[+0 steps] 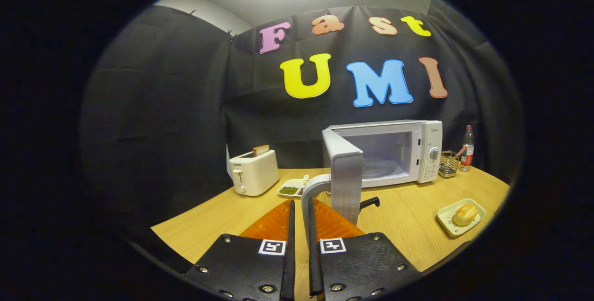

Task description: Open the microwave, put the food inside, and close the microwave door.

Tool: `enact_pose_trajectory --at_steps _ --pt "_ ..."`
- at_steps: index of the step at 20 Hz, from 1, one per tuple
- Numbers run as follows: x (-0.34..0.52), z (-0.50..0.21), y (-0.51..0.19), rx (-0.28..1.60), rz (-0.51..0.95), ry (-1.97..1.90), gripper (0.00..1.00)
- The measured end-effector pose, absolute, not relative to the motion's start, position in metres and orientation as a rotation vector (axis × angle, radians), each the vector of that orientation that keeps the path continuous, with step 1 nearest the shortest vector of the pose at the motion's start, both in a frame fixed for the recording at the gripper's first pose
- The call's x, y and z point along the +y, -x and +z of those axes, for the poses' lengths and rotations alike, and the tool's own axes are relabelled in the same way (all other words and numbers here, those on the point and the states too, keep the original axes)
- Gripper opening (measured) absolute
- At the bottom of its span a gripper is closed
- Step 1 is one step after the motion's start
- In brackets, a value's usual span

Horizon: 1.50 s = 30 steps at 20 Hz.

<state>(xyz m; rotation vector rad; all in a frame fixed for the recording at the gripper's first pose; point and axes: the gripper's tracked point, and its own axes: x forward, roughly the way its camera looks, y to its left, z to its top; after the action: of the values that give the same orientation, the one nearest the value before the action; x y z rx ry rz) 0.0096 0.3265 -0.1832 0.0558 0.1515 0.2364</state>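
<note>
One bun (465, 214) waits on its dish (446, 222) ahead and right of the hand-held gripper (301, 245), which is clenched on the handle (310, 199) of the door (342, 178), swung wide so the microwave (399, 152) beyond on the worktop (408, 208) stands open.

Gripper (300, 201), seen from its own camera. Two flat dark mounting plates, left (241, 264) and right (366, 259), are flanking the centre line, each with chamfered outer corners. Round silver screws (267, 288) are studding the plate edges. Each plate is carrying one square black-and-white marker, left (272, 247) and right (332, 245), at its inner front corner. Two thin fingers (291, 245) are running forward edge-on and nearly parallel, a narrow gap between them, with the microwave's door handle (313, 185) standing in that gap.
</note>
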Motion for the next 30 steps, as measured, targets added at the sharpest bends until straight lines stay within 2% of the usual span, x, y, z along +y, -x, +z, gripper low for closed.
enact_pose_trajectory --at_steps 1,2,3,4,7,8,9,10,12,17,23,27,29,30 --pt "0.326 -0.176 -0.004 0.146 0.267 -0.065 0.13" --pt "0.325 -0.169 0.001 0.143 0.298 -0.074 0.18" --pt "0.321 -0.162 0.006 0.139 0.323 -0.089 0.26" --pt "0.311 -0.154 0.011 0.133 0.333 -0.107 0.43" --pt "0.278 -0.129 0.016 0.118 0.343 -0.143 0.53" --pt "0.267 -0.124 0.018 0.119 0.350 -0.155 0.65" --pt "0.256 -0.121 0.020 0.131 0.366 -0.158 0.71" --pt "0.248 -0.117 0.022 0.134 0.383 -0.152 0.82" --pt "0.218 -0.107 0.020 0.124 0.375 -0.119 0.90" --pt "0.154 -0.111 0.002 0.059 0.285 0.079 0.90" --pt "0.054 -0.115 -0.018 0.021 0.068 0.183 0.90" --pt "0.026 -0.129 -0.024 0.140 0.078 0.055 0.90" --pt "0.033 -0.147 -0.019 0.198 0.178 0.006 0.90" --pt "0.020 -0.155 -0.022 0.216 0.171 -0.006 0.90"
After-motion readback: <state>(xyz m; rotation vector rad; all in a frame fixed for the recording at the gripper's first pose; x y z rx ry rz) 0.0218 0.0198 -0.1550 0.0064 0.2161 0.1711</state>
